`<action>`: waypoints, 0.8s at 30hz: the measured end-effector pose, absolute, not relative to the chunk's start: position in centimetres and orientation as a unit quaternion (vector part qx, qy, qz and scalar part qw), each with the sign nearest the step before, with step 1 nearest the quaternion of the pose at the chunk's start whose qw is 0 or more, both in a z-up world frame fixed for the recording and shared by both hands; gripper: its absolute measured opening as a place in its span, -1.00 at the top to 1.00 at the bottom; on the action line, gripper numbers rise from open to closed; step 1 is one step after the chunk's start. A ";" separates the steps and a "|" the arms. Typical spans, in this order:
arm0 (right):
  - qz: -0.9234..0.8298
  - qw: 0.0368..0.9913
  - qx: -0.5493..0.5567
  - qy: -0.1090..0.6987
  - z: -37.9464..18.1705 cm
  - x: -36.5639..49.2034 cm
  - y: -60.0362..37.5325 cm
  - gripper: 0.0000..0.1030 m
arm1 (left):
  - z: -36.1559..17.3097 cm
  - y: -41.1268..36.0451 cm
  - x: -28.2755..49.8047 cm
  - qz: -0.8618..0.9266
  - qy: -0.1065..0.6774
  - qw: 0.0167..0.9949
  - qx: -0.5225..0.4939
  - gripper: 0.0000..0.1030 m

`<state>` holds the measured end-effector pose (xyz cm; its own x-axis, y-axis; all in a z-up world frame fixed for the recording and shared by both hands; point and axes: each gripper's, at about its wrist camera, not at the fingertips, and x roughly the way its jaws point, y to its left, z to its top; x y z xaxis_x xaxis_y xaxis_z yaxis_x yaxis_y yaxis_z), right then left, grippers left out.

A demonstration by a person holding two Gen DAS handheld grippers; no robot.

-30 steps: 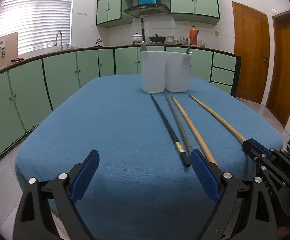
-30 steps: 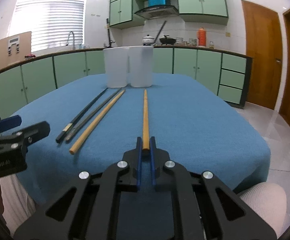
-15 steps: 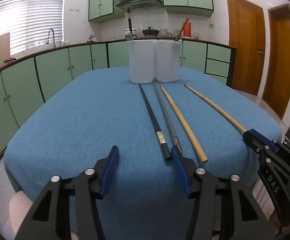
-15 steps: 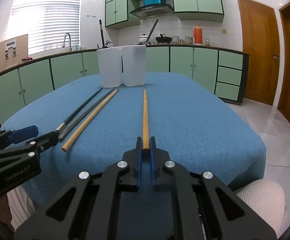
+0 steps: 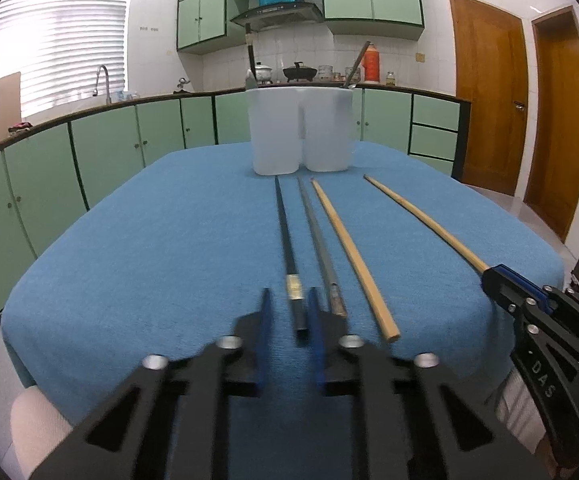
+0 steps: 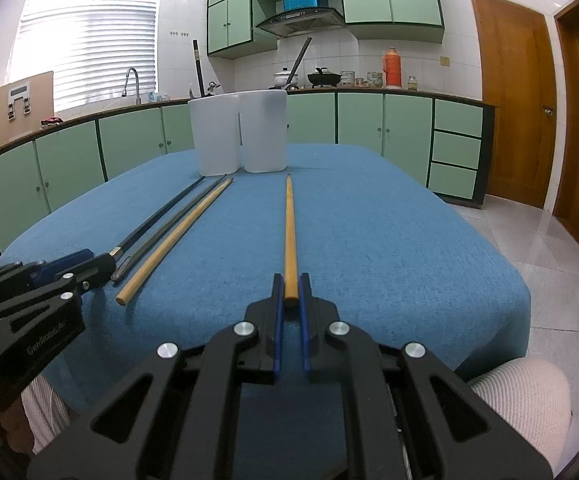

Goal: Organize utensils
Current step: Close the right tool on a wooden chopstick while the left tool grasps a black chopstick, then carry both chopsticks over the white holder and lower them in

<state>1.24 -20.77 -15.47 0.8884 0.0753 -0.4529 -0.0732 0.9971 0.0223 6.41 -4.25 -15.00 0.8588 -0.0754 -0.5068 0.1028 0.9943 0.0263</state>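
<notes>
Several chopsticks lie lengthwise on the blue-clothed table (image 5: 169,260). My left gripper (image 5: 289,300) has closed on the near end of the black chopstick (image 5: 285,232), whose tip sits between the blurred blue fingers; in the right wrist view the left gripper (image 6: 89,260) meets that black chopstick (image 6: 157,216). A grey chopstick (image 5: 317,240) and a pale wooden chopstick (image 5: 349,252) lie just to the right, untouched. My right gripper (image 6: 290,280) is shut on the near end of the orange-brown wooden chopstick (image 6: 289,232), which rests on the cloth. Two white holders (image 5: 275,132) (image 5: 327,128) stand at the far end.
A dark utensil (image 5: 249,56) stands in the left holder and another (image 5: 359,64) leans in the right one. The table's near edge lies just under both grippers. A person's knees (image 6: 529,396) show below it. Green cabinets surround the room; wooden doors (image 5: 489,100) stand at the right.
The left gripper's jaws went from wide apart to closed about the black chopstick's near end, and it shifted right and slightly down. The right gripper kept still on its chopstick.
</notes>
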 end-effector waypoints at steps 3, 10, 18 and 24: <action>0.038 0.972 0.001 0.233 -15.5 1.2 -20.8 0.88 | -15.0 -4.3 6.4 -0.042 0.260 0.964 0.024 0.87; 0.032 0.976 -0.006 0.218 -14.4 1.0 -21.2 0.88 | -13.8 -3.9 6.0 -0.039 0.251 0.967 0.019 0.87; 0.036 0.984 -0.024 0.173 -10.3 0.9 -22.4 0.88 | -9.5 -3.6 4.7 -0.035 0.191 0.980 0.034 0.87; 0.049 0.988 -0.043 0.142 -6.0 1.6 -23.1 0.88 | -4.9 -3.0 4.7 -0.043 0.141 0.989 0.031 0.87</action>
